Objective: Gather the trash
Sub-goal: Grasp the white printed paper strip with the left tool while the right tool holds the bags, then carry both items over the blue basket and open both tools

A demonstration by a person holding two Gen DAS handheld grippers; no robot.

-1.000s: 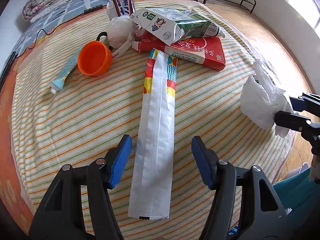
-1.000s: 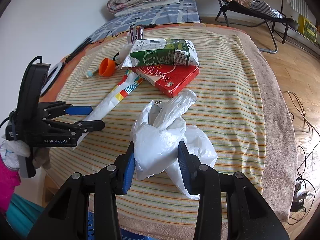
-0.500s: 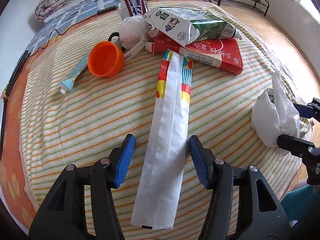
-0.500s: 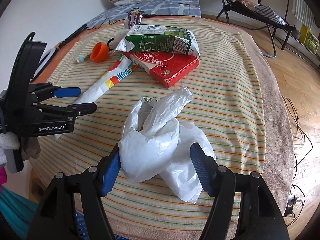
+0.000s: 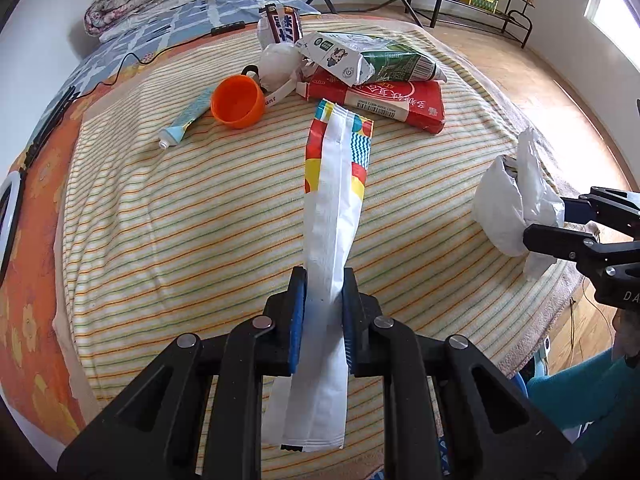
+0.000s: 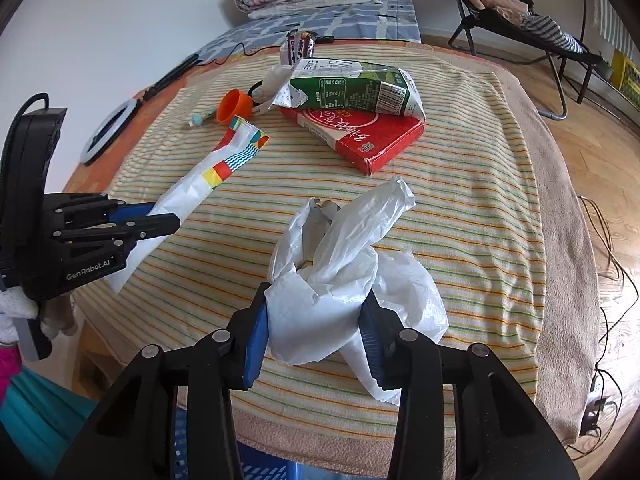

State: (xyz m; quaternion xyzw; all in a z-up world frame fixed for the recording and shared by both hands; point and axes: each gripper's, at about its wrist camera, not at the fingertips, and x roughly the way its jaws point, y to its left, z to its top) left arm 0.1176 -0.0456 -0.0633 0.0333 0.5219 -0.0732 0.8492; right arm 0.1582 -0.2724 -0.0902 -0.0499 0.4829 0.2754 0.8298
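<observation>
A long white wrapper (image 5: 336,184) with a colourful far end lies lengthwise on the striped bed cover (image 5: 180,240). My left gripper (image 5: 323,280) is closing on it near its near end, both blue pads pressing its sides; the near end hangs free below the jaws. In the right wrist view, this gripper (image 6: 160,218) grips the wrapper (image 6: 216,164) at the left. My right gripper (image 6: 316,304) is closing on a crumpled white plastic bag (image 6: 340,256), which is squeezed between its pads near the bed's edge. From the left wrist, that gripper (image 5: 546,220) and bag (image 5: 504,204) sit at the right.
Farther back on the bed lie an orange cup (image 5: 237,100), a toothpaste tube (image 5: 186,120), a red box (image 5: 384,100) with a green milk carton (image 5: 368,62) on top, and a crumpled white wad (image 5: 278,64). A blue basket (image 6: 256,468) stands below the bed's edge.
The left jaws have shut on the white wrapper and its near end has come up off the cover. The right jaws spread wider around the plastic bag, then squeezed it again.
</observation>
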